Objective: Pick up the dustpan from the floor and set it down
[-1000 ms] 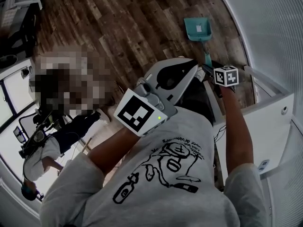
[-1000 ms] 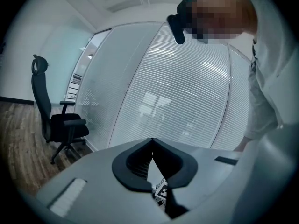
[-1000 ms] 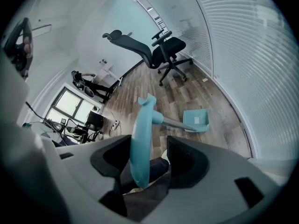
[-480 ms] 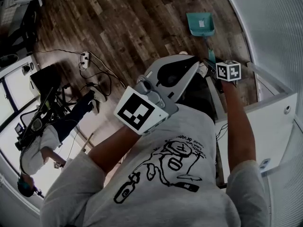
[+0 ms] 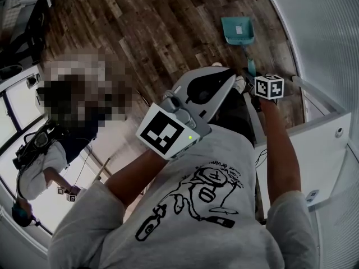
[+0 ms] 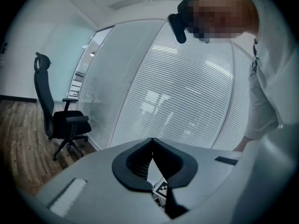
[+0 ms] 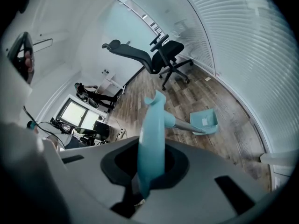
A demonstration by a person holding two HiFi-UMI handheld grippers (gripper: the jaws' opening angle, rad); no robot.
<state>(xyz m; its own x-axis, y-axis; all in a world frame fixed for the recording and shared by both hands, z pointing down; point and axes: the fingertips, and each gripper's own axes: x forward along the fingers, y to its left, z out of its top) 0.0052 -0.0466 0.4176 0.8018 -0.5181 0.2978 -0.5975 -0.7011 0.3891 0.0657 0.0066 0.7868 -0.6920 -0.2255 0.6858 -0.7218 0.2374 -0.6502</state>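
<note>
The teal dustpan [image 5: 238, 30] lay pan-down ahead of my right claw [image 5: 249, 84], whose jaws had just closed on its handle [image 7: 152, 139].

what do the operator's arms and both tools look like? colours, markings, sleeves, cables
Left tool and right tool: smooth light-grey shells, each with a dark rounded cut-out around the jaws. Each carries a white cube with black square markers: left cube, right cube. A small green light glows by the left cube. No cables visible. Grey short-sleeved T-shirt with a black line drawing; forearms bare.

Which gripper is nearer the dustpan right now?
Right. Right gripper: jaws have just closed on the handle of the dustpan. Left gripper: shut, empty, up by the chest, away from it.
</note>
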